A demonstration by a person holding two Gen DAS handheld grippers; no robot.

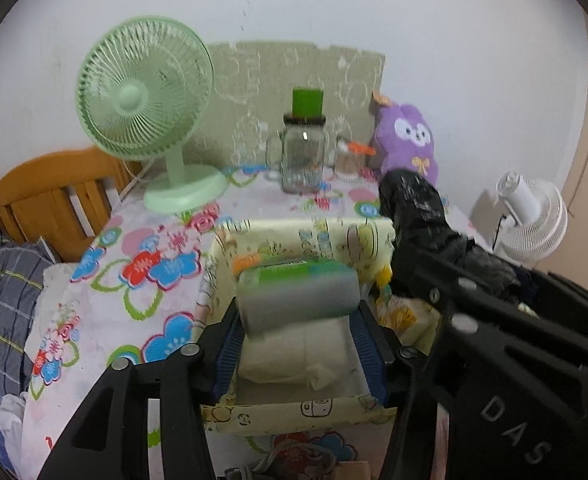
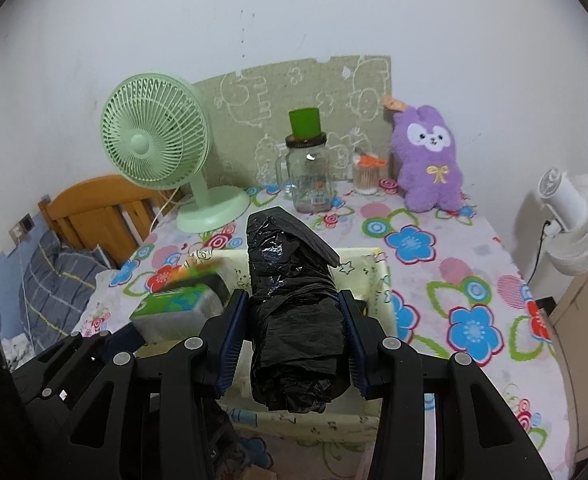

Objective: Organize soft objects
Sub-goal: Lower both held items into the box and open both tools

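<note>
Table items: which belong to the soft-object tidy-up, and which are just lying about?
In play:
tissue pack in left gripper
black bag bundle in right gripper
yellow fabric bin
cream folded cloth inside it
purple plush, possibly next

Lying about:
green fan
glass jar
toothpick holder
white fan

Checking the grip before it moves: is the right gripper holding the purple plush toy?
No, the right gripper clamps a black plastic bag roll; the purple plush sits at the table's back.
</note>
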